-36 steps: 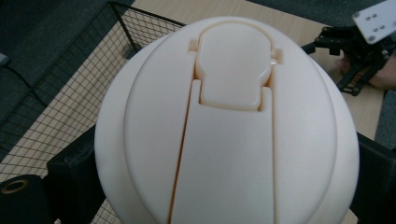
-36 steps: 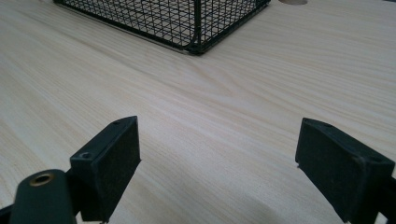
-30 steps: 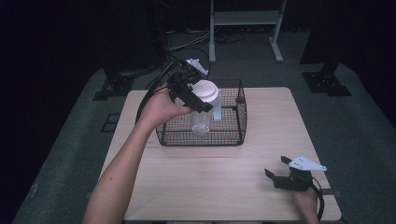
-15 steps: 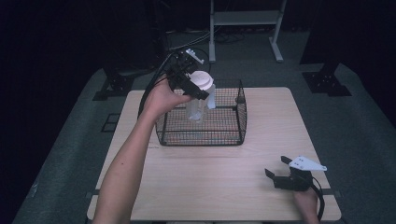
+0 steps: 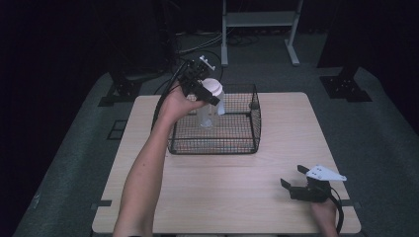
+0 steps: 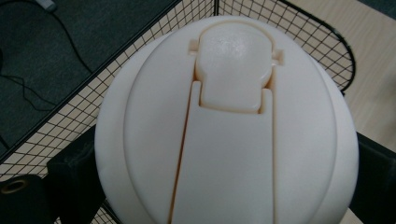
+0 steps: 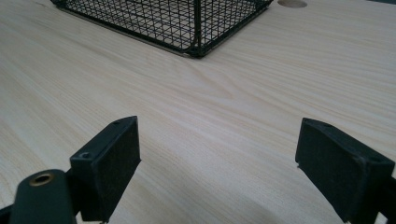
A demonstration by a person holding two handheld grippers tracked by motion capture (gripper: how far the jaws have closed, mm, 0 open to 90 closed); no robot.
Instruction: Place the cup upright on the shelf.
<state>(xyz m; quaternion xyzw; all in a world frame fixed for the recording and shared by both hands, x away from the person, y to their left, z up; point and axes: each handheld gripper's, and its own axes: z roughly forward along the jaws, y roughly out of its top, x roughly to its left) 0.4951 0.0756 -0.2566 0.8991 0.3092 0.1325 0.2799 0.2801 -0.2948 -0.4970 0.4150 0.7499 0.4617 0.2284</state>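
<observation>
A clear bottle (image 5: 206,114) with a round white flip-top lid (image 5: 212,87) hangs upright over the black wire basket (image 5: 237,143), its lower half still between the basket's walls. My left gripper (image 5: 203,89) is shut on the bottle just under the lid. In the left gripper view the lid (image 6: 229,126) sits between the two black jaws, with the basket's rim (image 6: 327,42) behind it. My right gripper (image 5: 294,178) rests on the table near the front right corner, open. Nothing lies between its jaws in the right gripper view (image 7: 219,163).
The light wooden table (image 5: 227,197) has free room in front of the basket. A corner of the basket (image 7: 196,32) stands ahead of the right gripper. Black cables (image 5: 168,94) trail off the table's far left. A white metal stand (image 5: 257,19) is on the floor beyond.
My left gripper has lifted the bottle upward out of the basket and a little toward the far left. The right gripper has stayed put.
</observation>
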